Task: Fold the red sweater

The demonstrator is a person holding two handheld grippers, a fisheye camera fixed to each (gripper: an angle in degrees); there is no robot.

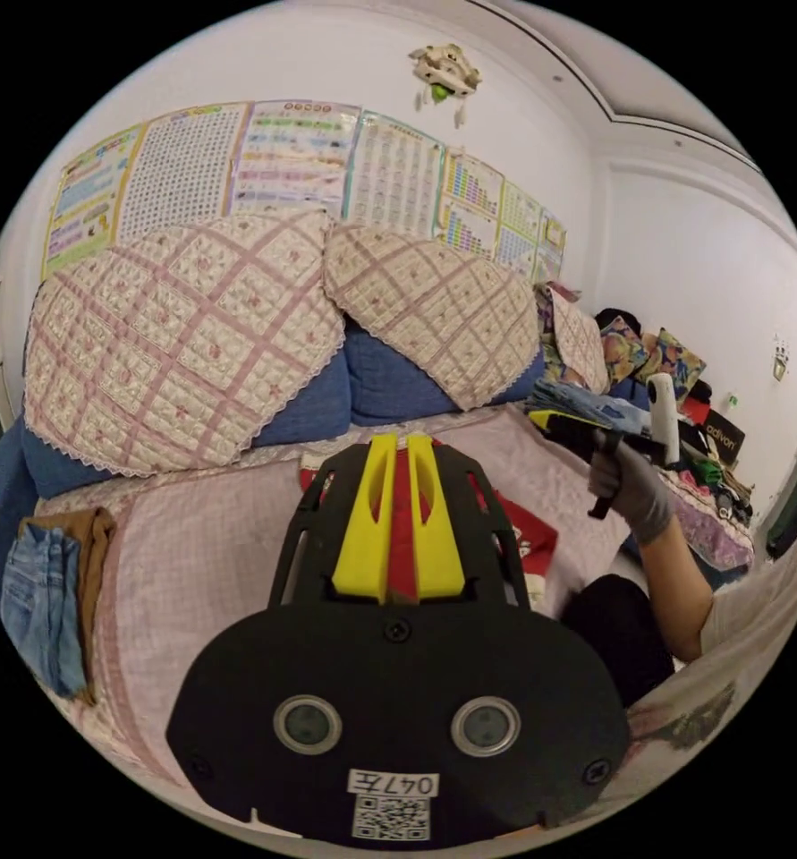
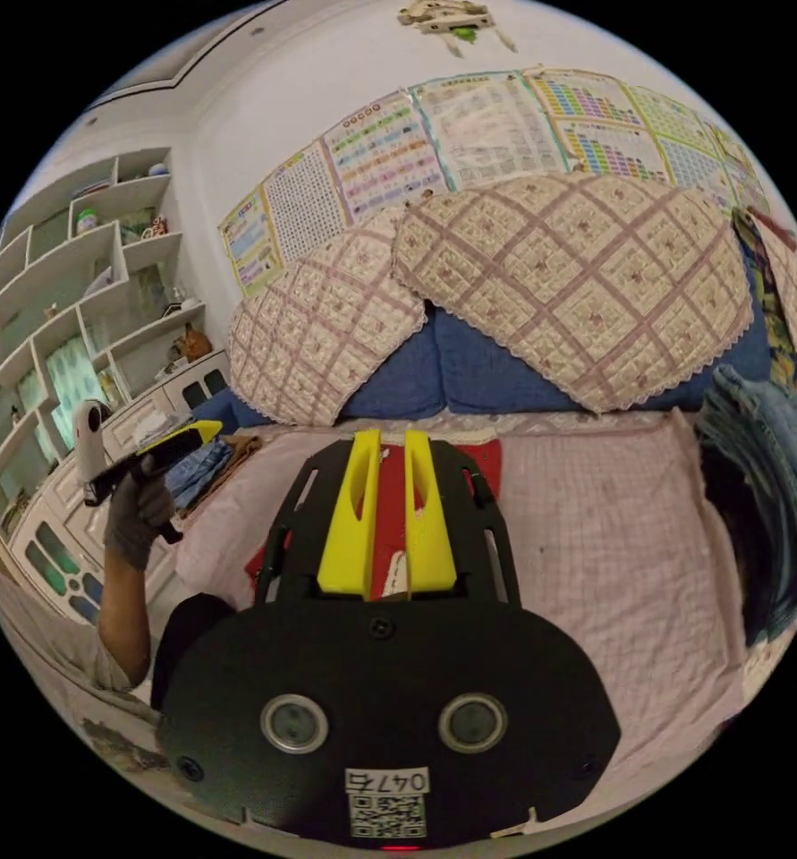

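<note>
The red sweater (image 1: 523, 537) lies on the pink-covered sofa (image 1: 192, 555), partly hidden behind both tongs. Left tongs (image 1: 400, 443) and right tongs (image 2: 385, 438) hover above it, jaws slightly apart. Jeans (image 1: 36, 591) lie alongside.

The red sweater (image 1: 528, 537) lay spread on the pink checked cover of the sofa seat (image 1: 201, 555), in front of the blue back cushions. Most of it was hidden, so its outline and how far it was folded could not be told. A white pattern showed on the red cloth near one edge. In the right gripper view it (image 2: 486, 461) lay flat.
</note>
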